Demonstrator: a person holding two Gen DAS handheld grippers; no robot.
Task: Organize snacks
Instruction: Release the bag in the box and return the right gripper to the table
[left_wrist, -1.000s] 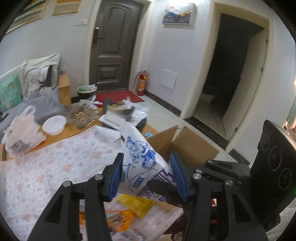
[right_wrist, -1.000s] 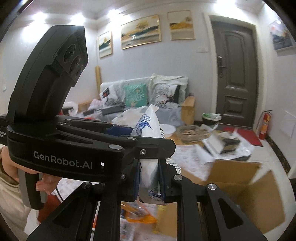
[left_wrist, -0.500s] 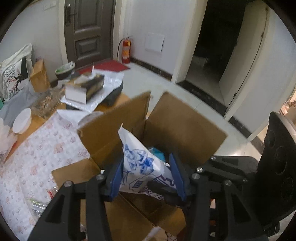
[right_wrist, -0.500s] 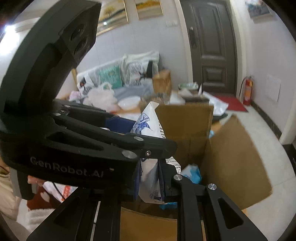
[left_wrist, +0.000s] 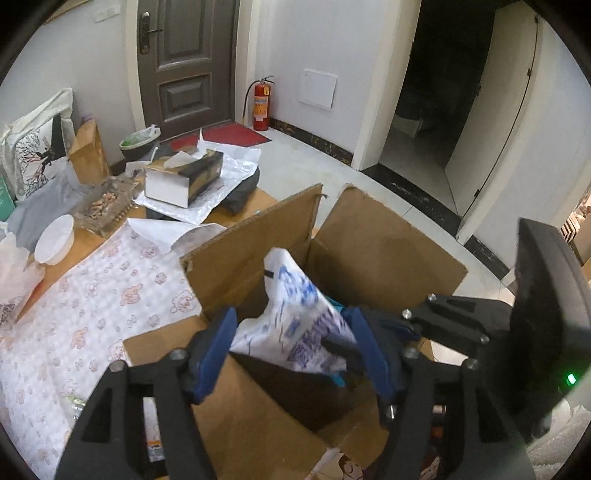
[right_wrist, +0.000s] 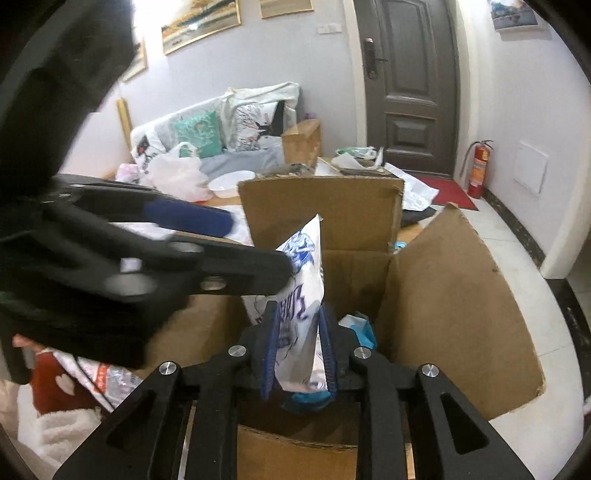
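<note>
Right gripper (right_wrist: 298, 354) clamped on the white-and-blue snack bag (right_wrist: 301, 291), hanging over the open cardboard box (right_wrist: 454, 306). Left gripper (left_wrist: 291, 345) spread wide around it, not pinching. Something teal already inside. More packets on the table's near-left edge (left_wrist: 110, 295), so plenty left.

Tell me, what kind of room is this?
Most likely a home living room by the entrance: a sofa with cushions, framed paintings on the wall, and a front door with a red mat.
</note>
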